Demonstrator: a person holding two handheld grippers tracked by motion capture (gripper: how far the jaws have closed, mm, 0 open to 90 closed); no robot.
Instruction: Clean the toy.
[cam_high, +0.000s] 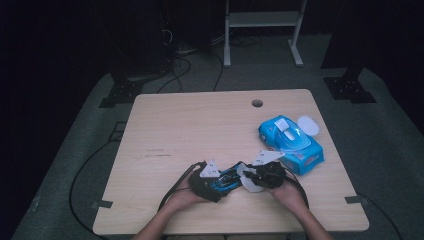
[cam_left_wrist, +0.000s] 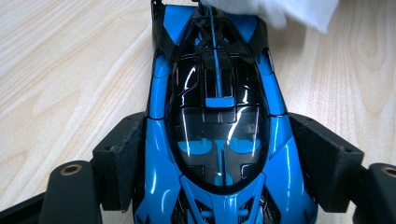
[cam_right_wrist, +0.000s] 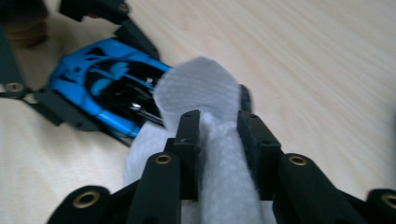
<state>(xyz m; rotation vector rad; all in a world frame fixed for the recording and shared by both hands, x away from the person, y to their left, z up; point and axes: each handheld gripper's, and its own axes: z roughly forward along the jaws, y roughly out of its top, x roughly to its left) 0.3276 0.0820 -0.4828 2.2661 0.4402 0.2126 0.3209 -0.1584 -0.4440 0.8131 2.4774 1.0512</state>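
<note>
Pale wooden table (cam_high: 190, 125), dark room beyond. My left gripper (cam_high: 206, 182) clamps the blue toy car (cam_high: 225, 179) by its flanks, near the front edge. My right gripper (cam_high: 265, 175) pinches a white wipe (cam_right_wrist: 205, 93) touching the car's end. Wipe pack (cam_high: 290, 145) sits just beyond. Wiping step, I judge; next, drag the wipe along the bodywork.

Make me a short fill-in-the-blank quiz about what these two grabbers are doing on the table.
1. The left gripper clamps a blue and black toy ____.
2. The right gripper pinches a white ____.
3. The blue wipes pack lies with its lid ____.

Missing words: car; wipe; open.
</note>
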